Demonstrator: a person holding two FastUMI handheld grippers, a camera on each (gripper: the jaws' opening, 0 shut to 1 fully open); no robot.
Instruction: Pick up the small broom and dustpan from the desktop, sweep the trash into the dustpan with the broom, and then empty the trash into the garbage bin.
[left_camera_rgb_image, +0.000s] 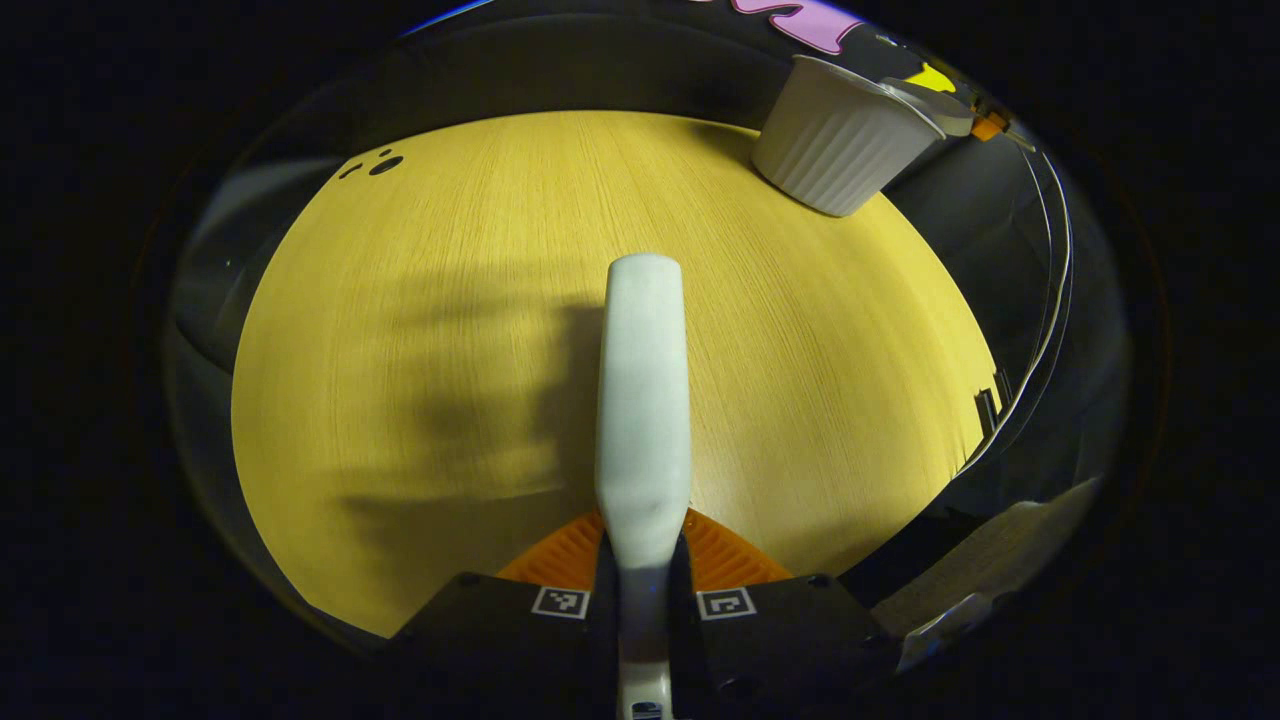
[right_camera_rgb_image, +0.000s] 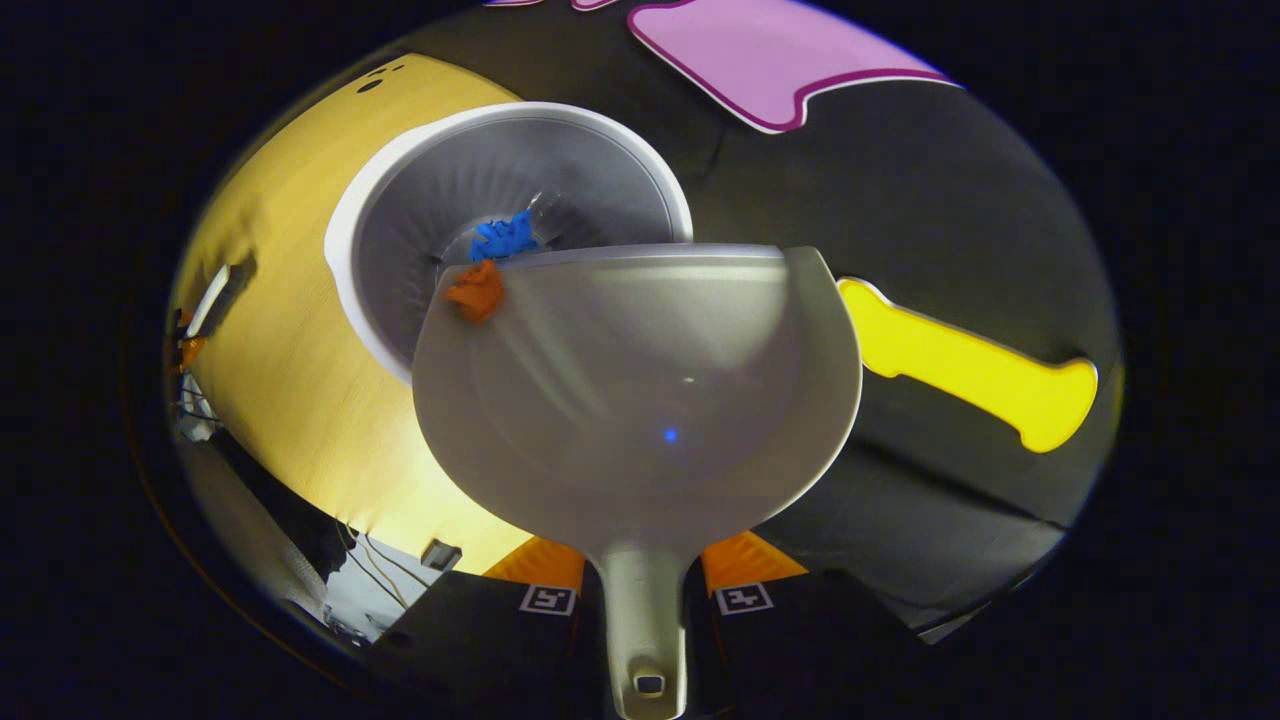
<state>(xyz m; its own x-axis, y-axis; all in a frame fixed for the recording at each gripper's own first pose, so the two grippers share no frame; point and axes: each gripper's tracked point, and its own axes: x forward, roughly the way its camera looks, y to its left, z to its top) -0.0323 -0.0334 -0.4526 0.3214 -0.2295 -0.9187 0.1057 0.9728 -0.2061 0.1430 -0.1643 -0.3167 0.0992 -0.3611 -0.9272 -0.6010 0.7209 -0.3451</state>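
Tipping dustpan (right_camera_rgb_image: 640, 400) over bin (right_camera_rgb_image: 420, 200) holding blue scrap (right_camera_rgb_image: 503, 238).

No readable words, brand names or numbers appear on any object in either view. The only signs are small square black-and-white coded markers: a pair (left_camera_rgb_image: 559, 602) on the dark body of the left hand-held gripper (left_camera_rgb_image: 642, 560) in the left gripper view, and a pair (right_camera_rgb_image: 546, 599) on the body of the right hand-held gripper (right_camera_rgb_image: 643, 570) in the right gripper view. Their patterns carry no legible characters.
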